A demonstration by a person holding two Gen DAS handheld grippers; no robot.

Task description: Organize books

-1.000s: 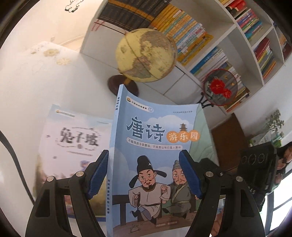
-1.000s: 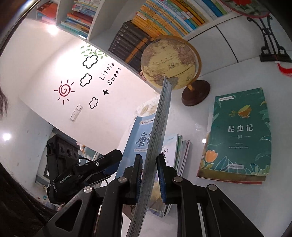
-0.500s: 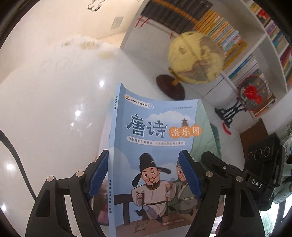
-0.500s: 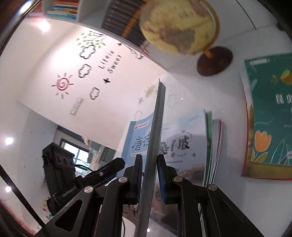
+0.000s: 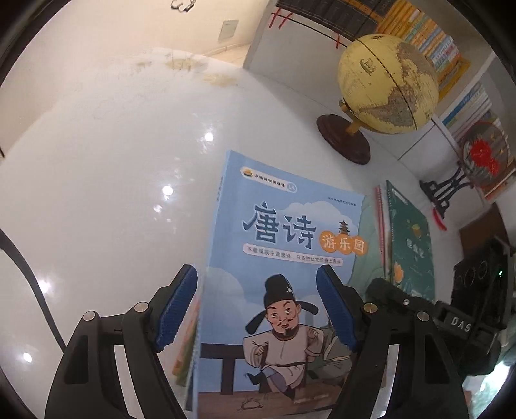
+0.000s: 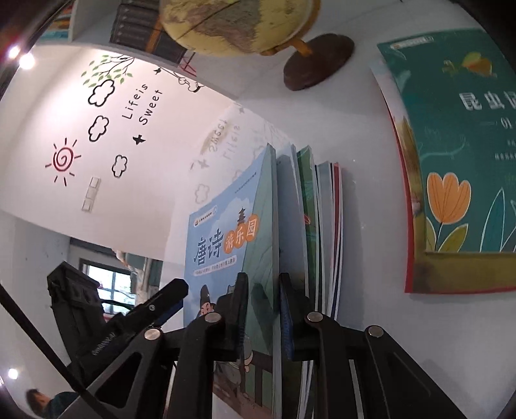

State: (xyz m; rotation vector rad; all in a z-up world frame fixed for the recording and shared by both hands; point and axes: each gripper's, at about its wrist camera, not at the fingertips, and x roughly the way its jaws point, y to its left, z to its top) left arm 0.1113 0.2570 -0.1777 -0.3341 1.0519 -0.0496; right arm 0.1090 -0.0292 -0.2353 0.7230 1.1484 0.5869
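The blue book (image 6: 225, 258) has come down onto the stack (image 6: 322, 225), clamped edge-on by the right gripper (image 6: 262, 309). The left gripper (image 5: 258, 306) hangs spread over its cover. Globe (image 5: 387, 83) and green book (image 6: 458, 145) stand beyond.

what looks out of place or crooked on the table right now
The green book lies flat by itself beside the globe, apart from the row of upright books. The blue book is not set down either: the right gripper pinches its edge while the left gripper brackets its cover, jaws open.
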